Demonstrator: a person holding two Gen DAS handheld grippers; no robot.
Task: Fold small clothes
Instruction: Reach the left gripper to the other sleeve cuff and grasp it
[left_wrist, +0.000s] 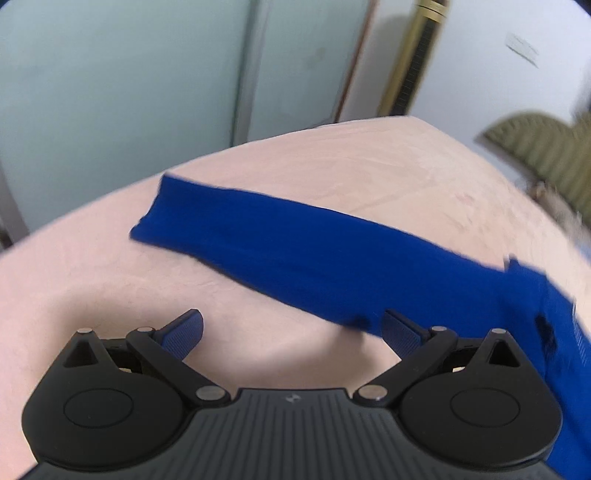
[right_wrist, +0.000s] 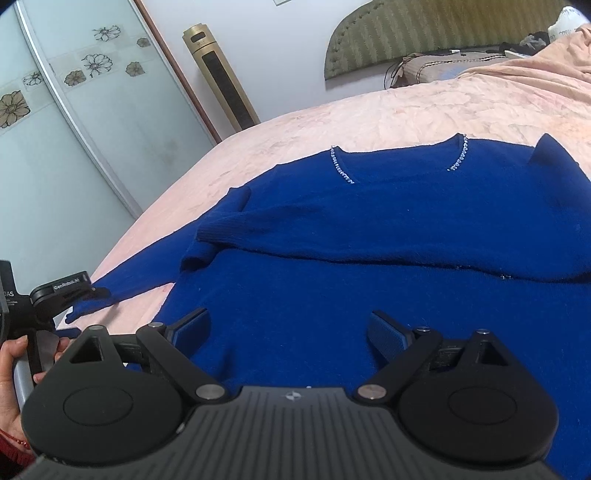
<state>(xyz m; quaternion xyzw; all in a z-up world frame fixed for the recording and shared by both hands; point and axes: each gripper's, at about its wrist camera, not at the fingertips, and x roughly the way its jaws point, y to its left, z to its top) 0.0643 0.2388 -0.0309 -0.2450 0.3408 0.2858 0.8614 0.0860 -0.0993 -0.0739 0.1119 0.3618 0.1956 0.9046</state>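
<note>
Sweater: my blue sweater (right_wrist: 369, 229) lies on the pink bed (right_wrist: 424, 110).
Tongs: left tongs (left_wrist: 293, 332) and right tongs (right_wrist: 290, 330) gape empty.
Next: I'd pinch the outstretched sleeve cuff (left_wrist: 155, 221) squarely, centre frame.

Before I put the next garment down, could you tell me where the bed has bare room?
The pink bedspread is bare beyond the blue sweater's neckline, up to the pillows, and along the wardrobe-side edge past its outstretched sleeve. It is crowded where the sweater lies, near both open grippers.

sweater (right_wrist: 369, 229): fuzzy matt knit | bedspread (right_wrist: 424, 110): soft crinkled cloth
</note>
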